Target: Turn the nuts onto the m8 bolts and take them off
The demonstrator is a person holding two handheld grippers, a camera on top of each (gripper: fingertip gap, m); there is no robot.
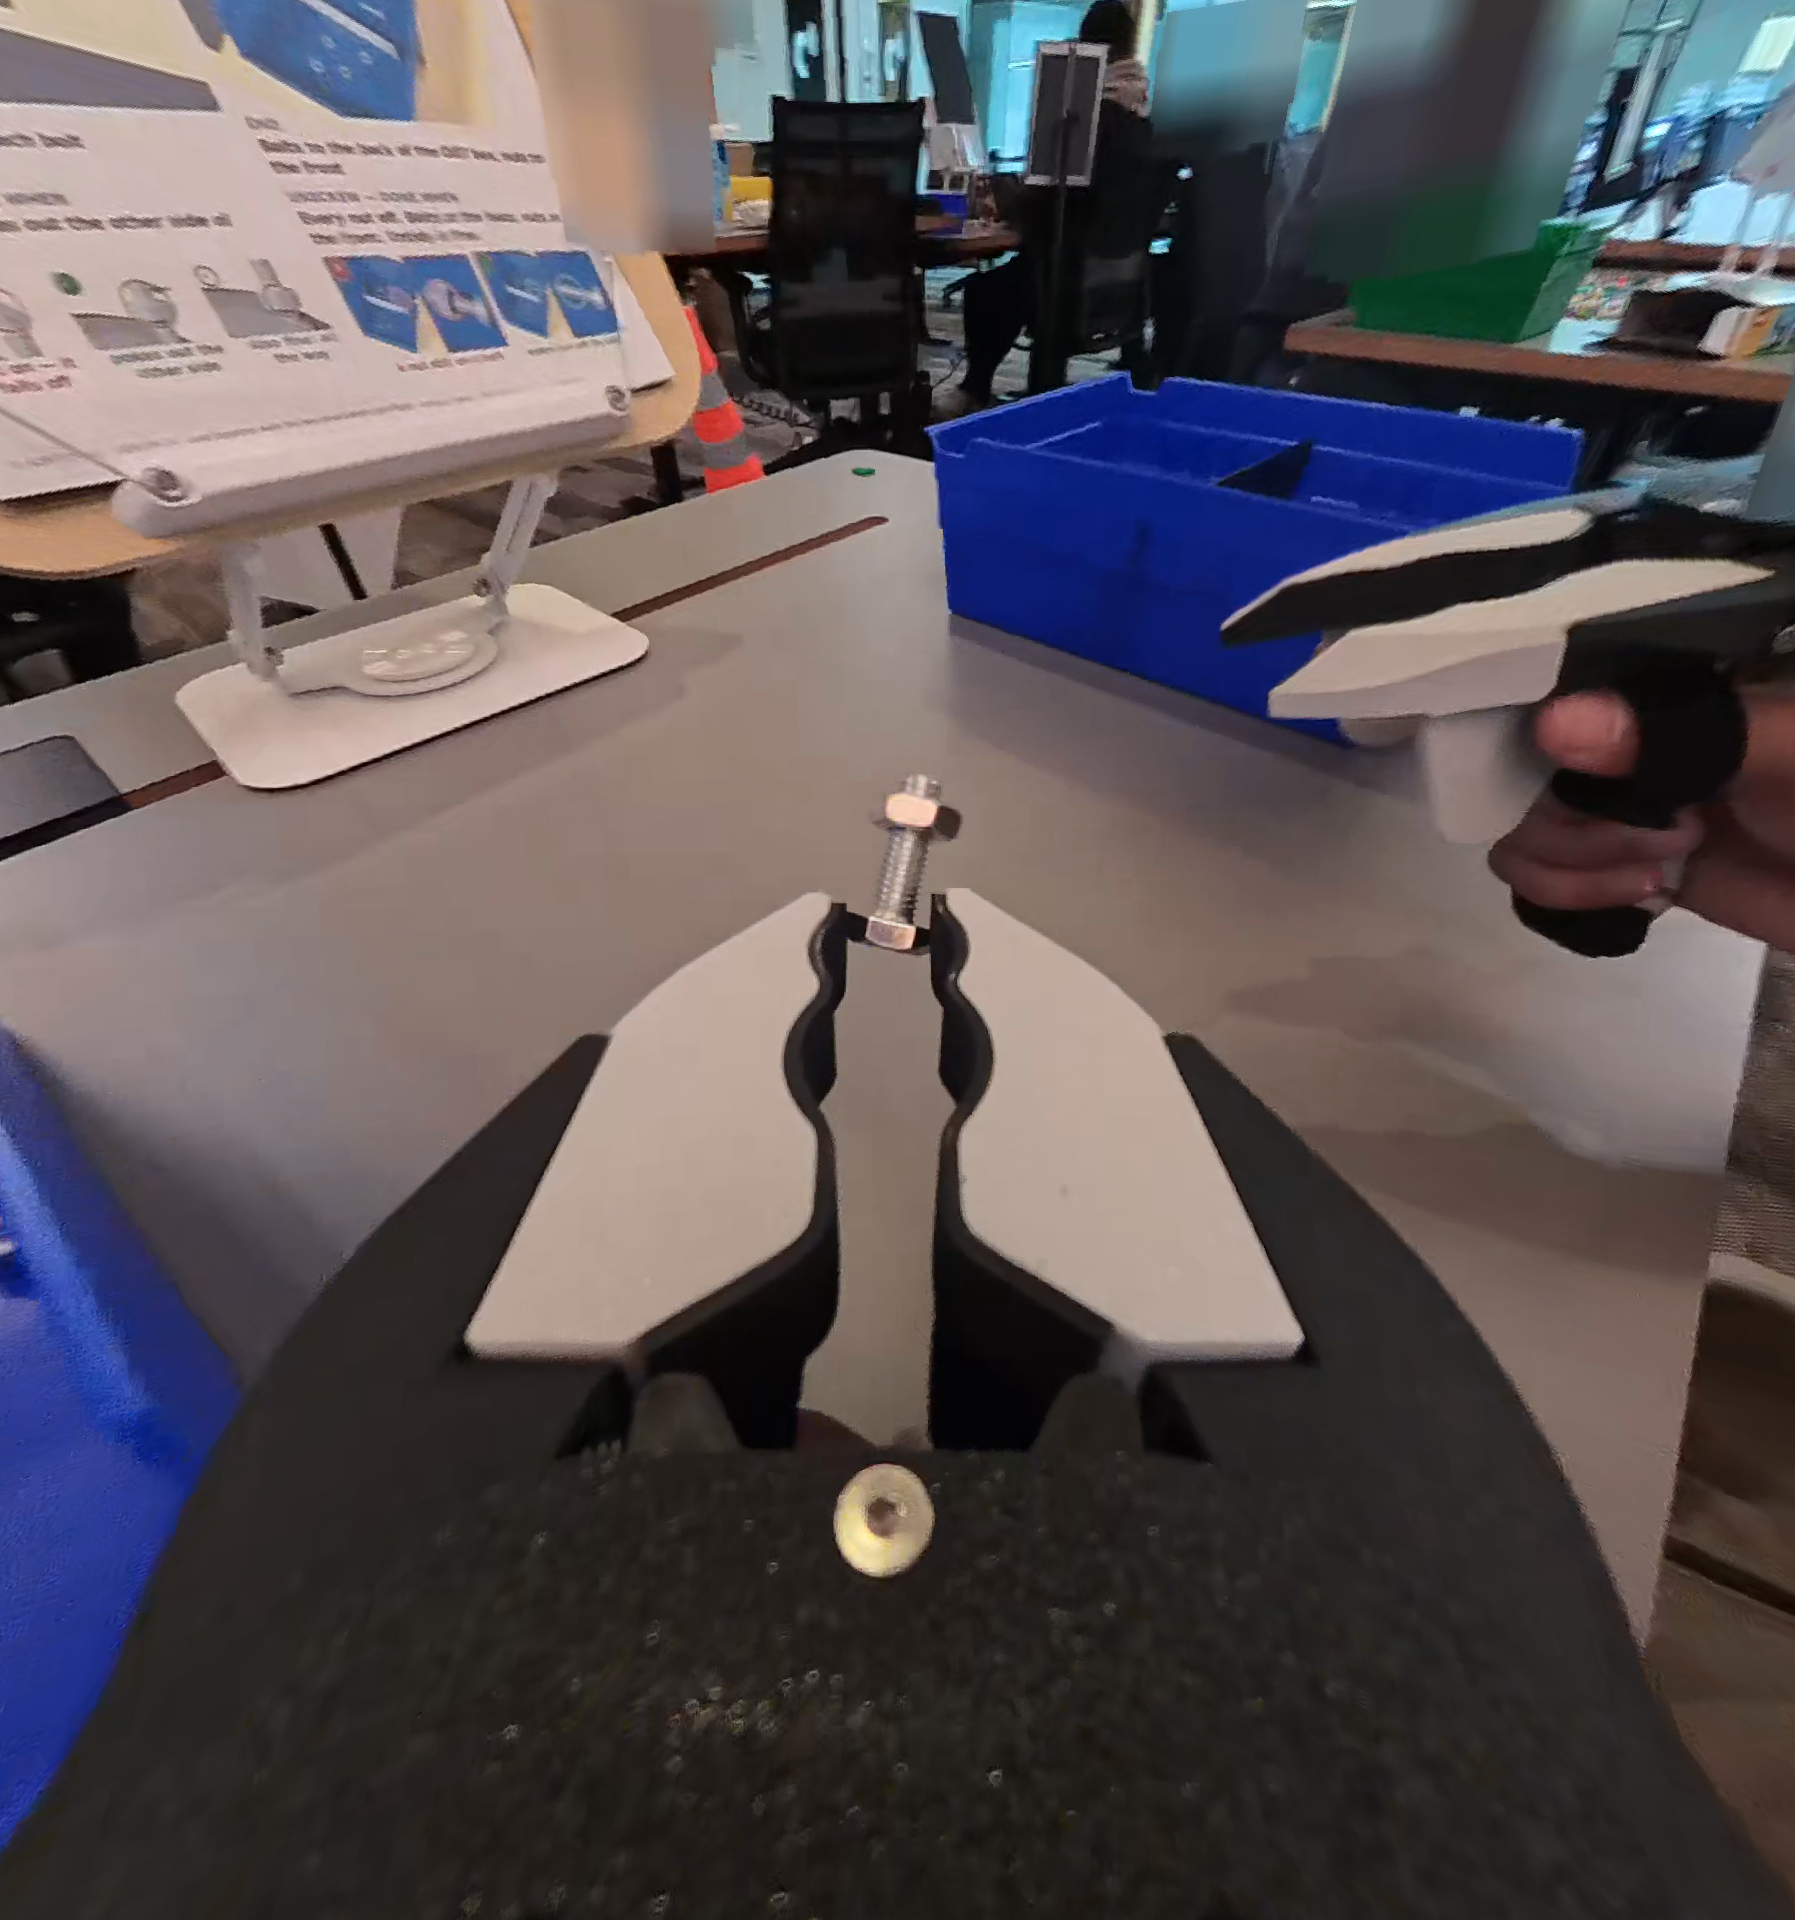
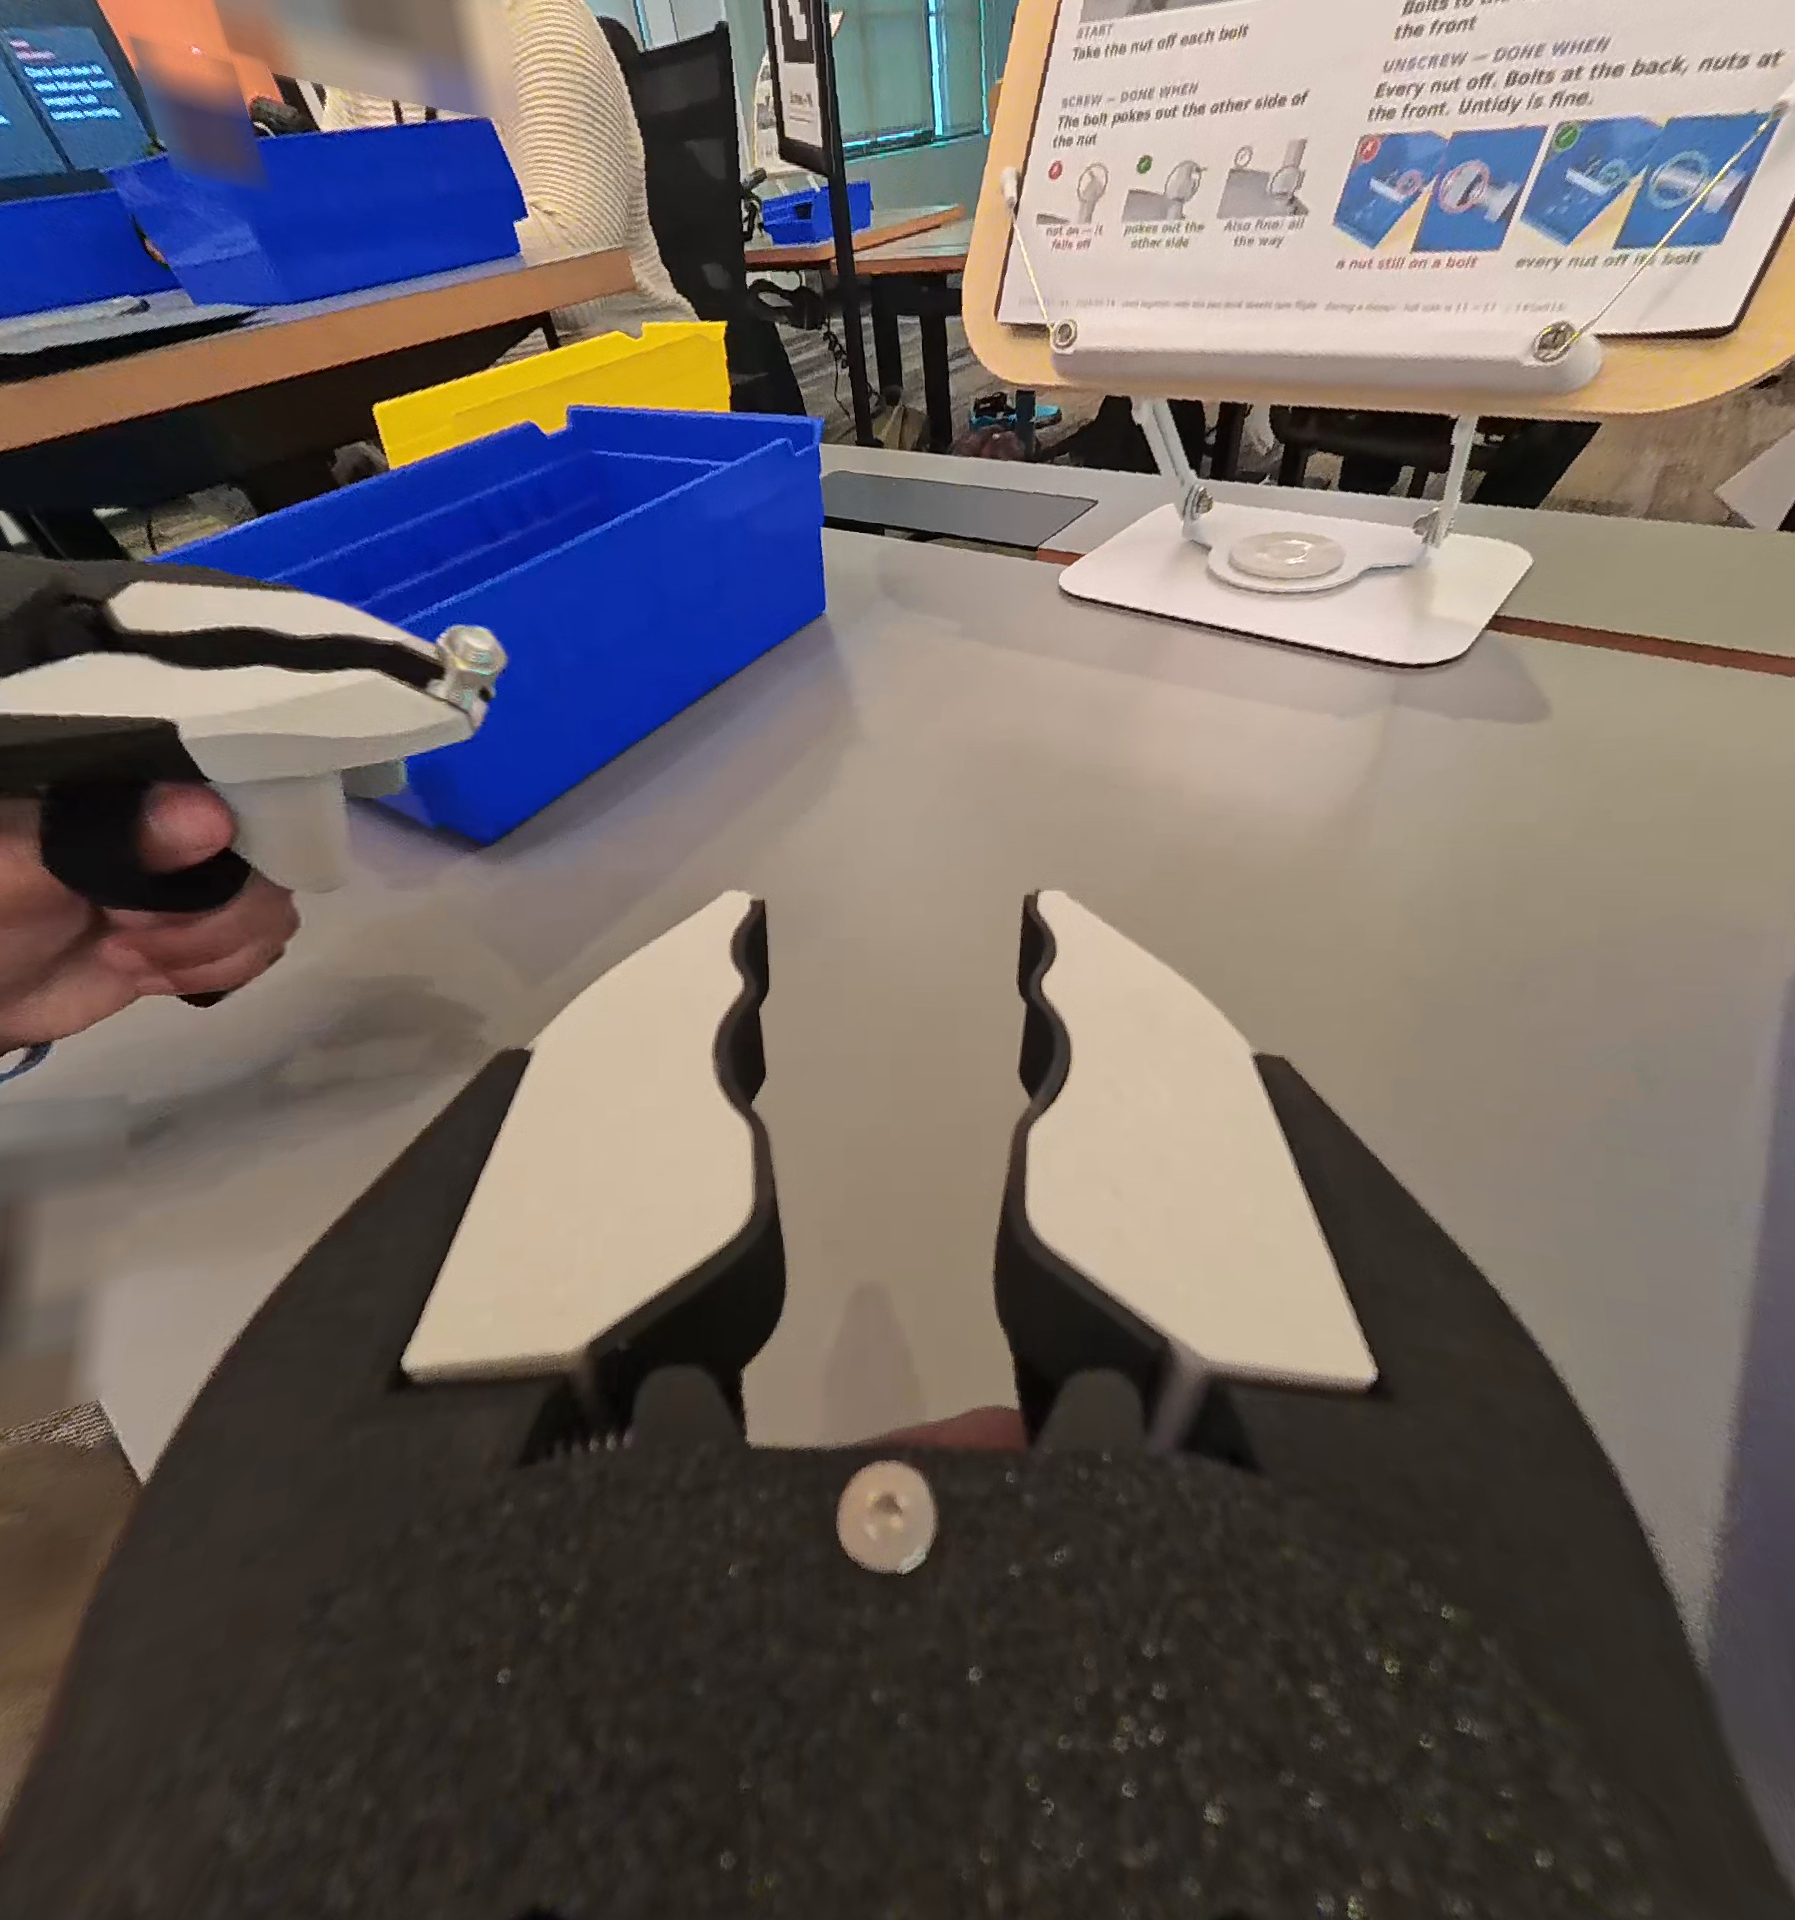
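While left claw [image 1: 891,920] pinches one bolt [image 1: 903,871], one nut [image 1: 919,814], right claw [image 2: 893,914] agape

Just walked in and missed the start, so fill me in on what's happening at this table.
A person is working with two handheld grippers over a grey table. The left gripper is shut on the head of a bolt, which points away from it with a nut threaded near its far end. The right gripper is open and empty, held off to the side and apart from the bolt. Blue bins sit on the table, and an instruction sheet stands on a white stand at the back.
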